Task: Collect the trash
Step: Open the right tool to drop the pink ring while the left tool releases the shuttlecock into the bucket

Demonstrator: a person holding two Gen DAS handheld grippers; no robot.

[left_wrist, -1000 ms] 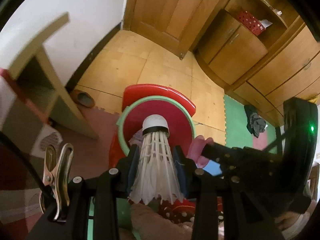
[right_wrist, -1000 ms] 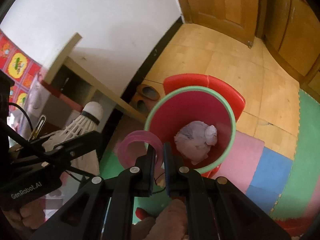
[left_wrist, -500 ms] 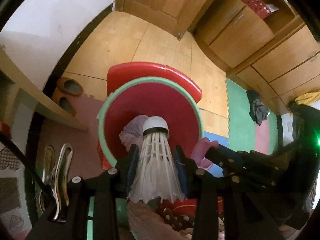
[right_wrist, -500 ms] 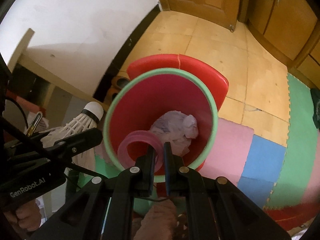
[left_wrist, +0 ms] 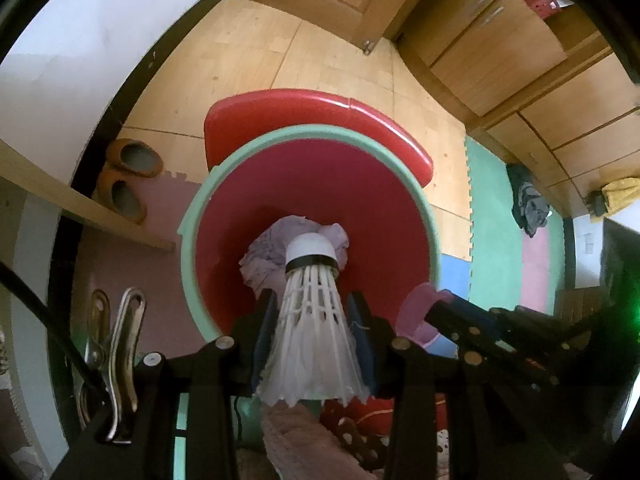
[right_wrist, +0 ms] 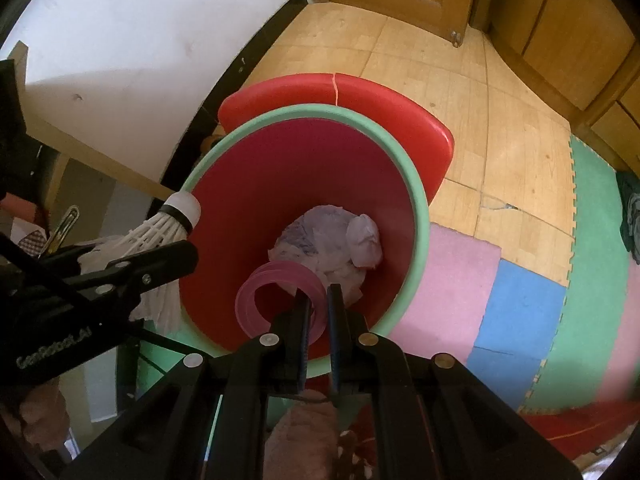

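Note:
My left gripper (left_wrist: 316, 300) is shut on a white feather shuttlecock (left_wrist: 314, 320), cork end pointing down over the red bin with a green rim (left_wrist: 208, 196). In the right wrist view the shuttlecock (right_wrist: 160, 232) hangs at the bin's left rim. My right gripper (right_wrist: 318, 300) is shut on a pink ring, a roll of tape (right_wrist: 260, 292), held just over the bin's near inside. Crumpled whitish paper (right_wrist: 328, 240) lies at the bottom of the bin (right_wrist: 416, 208). In the left wrist view the pink ring (left_wrist: 420, 312) shows at the right, beside the right gripper's arm.
A red chair or lid (right_wrist: 400, 120) stands behind the bin. Slippers (left_wrist: 128, 176) lie under a wooden shelf (left_wrist: 80, 200) at the left. Coloured foam mats (right_wrist: 520, 312) cover the floor to the right. Wooden cabinets (left_wrist: 520, 52) and a door line the far wall.
Both grippers have come down toward the bin, which now looks larger and fills the middle. The shuttlecock and the pink ring stay gripped.

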